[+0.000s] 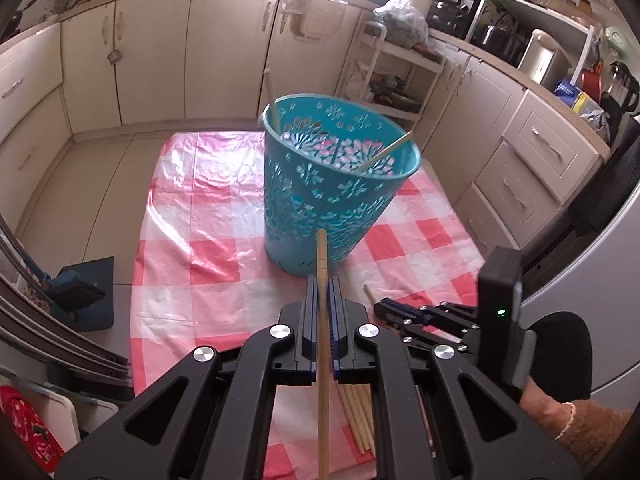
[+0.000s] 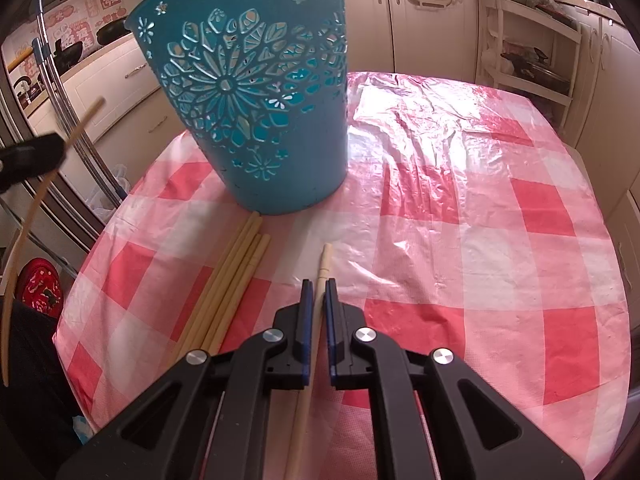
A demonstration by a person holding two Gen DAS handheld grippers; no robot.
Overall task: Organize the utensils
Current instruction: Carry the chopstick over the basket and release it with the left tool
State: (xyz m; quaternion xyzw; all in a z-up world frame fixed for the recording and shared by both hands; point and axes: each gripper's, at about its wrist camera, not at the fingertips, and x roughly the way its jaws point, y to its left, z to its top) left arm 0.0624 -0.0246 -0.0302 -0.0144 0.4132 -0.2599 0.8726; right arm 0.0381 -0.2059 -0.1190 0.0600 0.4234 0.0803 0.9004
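The left claw (image 1: 323, 280) is closed on a long tan wooden chopstick (image 1: 322, 320). The chopstick's long axis runs parallel to the fingers, and its far end projects past the fingertips toward the teal plastic basket with flower-shaped cut-outs (image 1: 332, 184), which stands directly ahead of this claw on the pink-and-white checked plastic tablecloth (image 1: 208, 216). Two more thin wooden sticks (image 1: 384, 152) lean inside the basket, their upper ends resting on the rim.

The right claw (image 2: 319, 286) is narrowed around a pale wooden chopstick (image 2: 323, 268) (the blue pads sit just beside the shaft; firm contact cannot be confirmed). This chopstick also lies along the finger axis, its blunt end pointing forward past the fingertips, over the tablecloth (image 2: 460, 240). The basket (image 2: 256, 92) stands ahead and to the left of this claw.

A loose bundle of pale wooden chopsticks (image 2: 232, 276) lies on the tablecloth to the left of the right claw, long axes roughly parallel, far ends near the basket base.
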